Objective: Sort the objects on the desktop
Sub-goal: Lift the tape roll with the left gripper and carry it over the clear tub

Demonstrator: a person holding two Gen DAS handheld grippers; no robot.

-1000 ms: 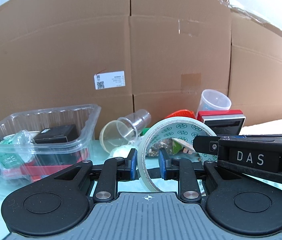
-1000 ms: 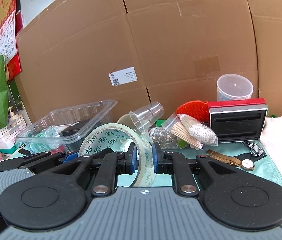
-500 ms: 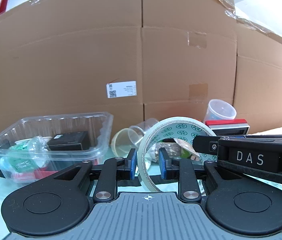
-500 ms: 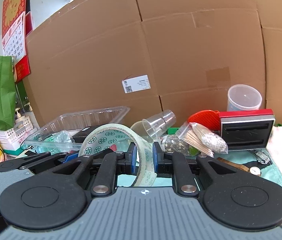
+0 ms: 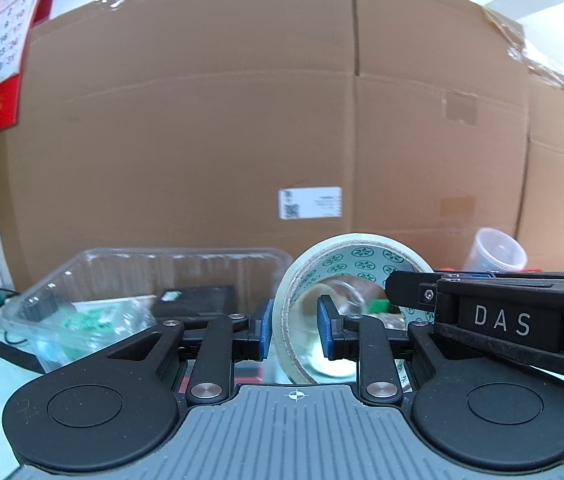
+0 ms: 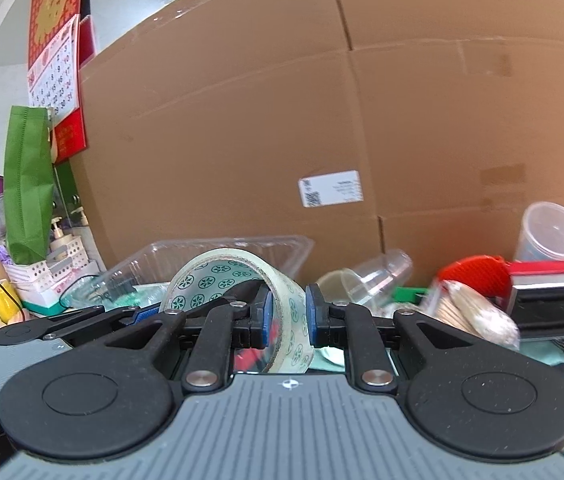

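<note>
A roll of clear tape (image 5: 356,250) with a green-patterned core is held in the air by both grippers. My left gripper (image 5: 293,330) is shut on the roll's left wall. My right gripper (image 6: 287,320) is shut on the roll's (image 6: 218,272) right wall; its black body crosses the left wrist view at the right. A clear plastic tray (image 5: 82,268) with a black box (image 5: 196,300) and green-white items inside sits just behind and left of the roll; it also shows in the right wrist view (image 6: 282,246).
A tall cardboard wall (image 5: 242,140) closes the back. In the right wrist view lie tipped clear cups (image 6: 374,276), a bag of toothpicks (image 6: 470,316), a red lid (image 6: 474,276), a red-and-black case (image 6: 554,300) and a white tub (image 6: 550,238). Clutter stands at the left.
Both grippers have lifted the tape roll and carried it left toward the clear tray. Both grips are unchanged.
</note>
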